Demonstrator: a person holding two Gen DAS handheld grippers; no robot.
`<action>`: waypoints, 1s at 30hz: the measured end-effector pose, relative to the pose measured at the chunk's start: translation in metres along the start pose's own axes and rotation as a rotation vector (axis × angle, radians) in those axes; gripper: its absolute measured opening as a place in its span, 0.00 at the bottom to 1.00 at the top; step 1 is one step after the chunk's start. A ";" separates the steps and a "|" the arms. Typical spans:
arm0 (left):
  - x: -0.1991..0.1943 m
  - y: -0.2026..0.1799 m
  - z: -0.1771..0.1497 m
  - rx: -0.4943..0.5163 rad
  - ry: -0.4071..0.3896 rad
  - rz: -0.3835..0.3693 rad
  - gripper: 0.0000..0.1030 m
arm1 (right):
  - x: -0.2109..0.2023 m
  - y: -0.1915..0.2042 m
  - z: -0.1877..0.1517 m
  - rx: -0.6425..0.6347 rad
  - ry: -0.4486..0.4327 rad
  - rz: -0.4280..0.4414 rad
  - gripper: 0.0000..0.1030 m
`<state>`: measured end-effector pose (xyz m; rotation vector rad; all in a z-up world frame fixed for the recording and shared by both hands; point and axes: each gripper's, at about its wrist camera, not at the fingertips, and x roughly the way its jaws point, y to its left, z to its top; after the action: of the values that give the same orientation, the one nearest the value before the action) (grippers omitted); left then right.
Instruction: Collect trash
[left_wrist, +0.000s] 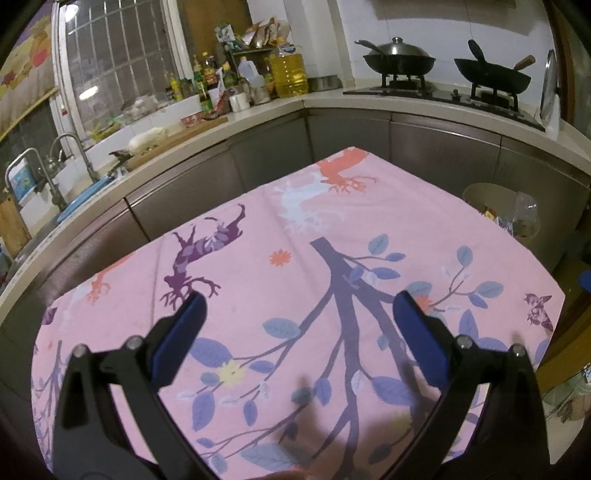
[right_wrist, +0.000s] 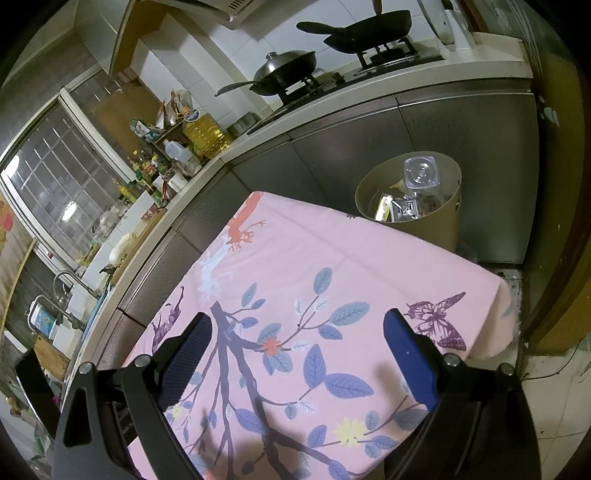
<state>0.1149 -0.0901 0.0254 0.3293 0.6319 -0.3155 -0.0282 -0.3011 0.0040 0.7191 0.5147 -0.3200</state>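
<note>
The pink tablecloth (right_wrist: 332, 258) shows no trash on its visible surface. The bin (right_wrist: 439, 218) beside the table's far corner already holds a clear bottle (right_wrist: 419, 173) and wrappers, so collection appears essentially complete. Left gripper (left_wrist: 299, 317) and right gripper (right_wrist: 297, 332) hover spread, empty.

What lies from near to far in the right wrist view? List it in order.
right gripper, open over the cloth → pink tablecloth → trash bin with a clear bottle inside → grey cabinet doors → stove with a lidded wok and a black pan.
</note>
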 end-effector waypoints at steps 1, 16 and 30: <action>0.001 -0.001 0.000 0.002 0.003 0.004 0.94 | 0.000 0.000 0.000 0.000 0.001 0.000 0.88; 0.006 -0.007 -0.002 0.032 0.025 0.033 0.94 | 0.001 0.000 -0.002 0.007 0.009 0.007 0.88; 0.014 -0.008 -0.007 0.037 0.047 0.032 0.94 | 0.001 0.004 -0.004 -0.013 -0.001 0.003 0.88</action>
<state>0.1190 -0.0977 0.0098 0.3823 0.6668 -0.2900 -0.0270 -0.2958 0.0028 0.7073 0.5146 -0.3135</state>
